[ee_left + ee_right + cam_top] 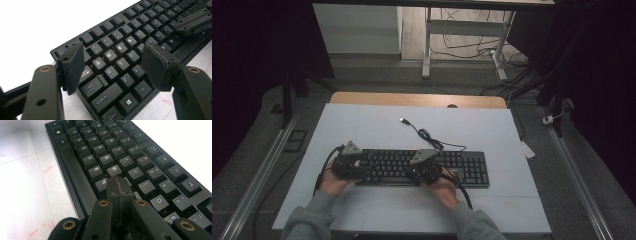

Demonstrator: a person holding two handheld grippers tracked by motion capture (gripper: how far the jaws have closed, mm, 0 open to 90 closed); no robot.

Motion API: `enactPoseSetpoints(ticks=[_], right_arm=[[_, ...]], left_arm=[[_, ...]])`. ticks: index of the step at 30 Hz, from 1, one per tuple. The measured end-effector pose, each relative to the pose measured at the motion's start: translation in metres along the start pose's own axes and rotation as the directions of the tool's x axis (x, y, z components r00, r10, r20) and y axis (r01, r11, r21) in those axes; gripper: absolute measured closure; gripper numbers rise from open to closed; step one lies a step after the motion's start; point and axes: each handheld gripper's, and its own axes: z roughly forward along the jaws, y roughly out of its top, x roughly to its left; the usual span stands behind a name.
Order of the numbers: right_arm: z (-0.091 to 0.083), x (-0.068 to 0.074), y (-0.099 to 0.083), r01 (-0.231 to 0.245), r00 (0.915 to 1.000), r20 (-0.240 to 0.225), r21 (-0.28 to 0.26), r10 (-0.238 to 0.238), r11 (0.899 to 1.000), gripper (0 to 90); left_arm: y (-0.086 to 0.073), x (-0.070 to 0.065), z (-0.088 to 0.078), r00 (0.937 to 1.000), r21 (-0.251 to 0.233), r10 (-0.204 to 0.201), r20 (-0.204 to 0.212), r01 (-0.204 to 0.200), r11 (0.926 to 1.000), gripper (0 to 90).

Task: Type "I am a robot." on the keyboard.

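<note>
Hidden: the keys under the right gripper (118, 185), perhaps J and M, are covered.
Keyboard (464, 165): black, white legends, flat on the white table (362, 125), cable (428, 134) behind.
Left gripper (112, 62): jaws apart above the left-end keys, holding nothing.
Right gripper: jaws pressed together, tips on the keys.

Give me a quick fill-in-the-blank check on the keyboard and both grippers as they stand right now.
1. The left gripper has its jaws ____ above the keyboard.
2. The right gripper has its jaws ____, with its tip by the J key.
3. The keyboard's cable ends in a plug that lies ____ on the table.

Missing words: open; shut; unplugged
</note>
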Motion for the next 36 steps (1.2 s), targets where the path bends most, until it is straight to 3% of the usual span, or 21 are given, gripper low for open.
enactPoseSetpoints(ticks=[13,23,36], right_arm=[[-0.014,-0.006,0.001,-0.028,0.9995,0.01,-0.063,0.029,0.998,89.6],[-0.026,-0.011,-0.005,-0.05,0.9984,0.023,-0.082,0.052,0.995,89.2],[-0.058,-0.023,-0.031,-0.094,0.9899,0.095,-0.111,0.105,0.989,61.9]], left_arm=[[-0.001,0.001,0.0,1.0,-0.002,-0.001,-0.005,0.001,1.0,34.7],[-0.001,0.002,-0.001,1.0,-0.001,-0.003,-0.009,0.003,1.0,34.6],[-0.001,0.0,0.001,0.9999,0.007,0.007,-0.009,-0.007,0.9999,34.5]])
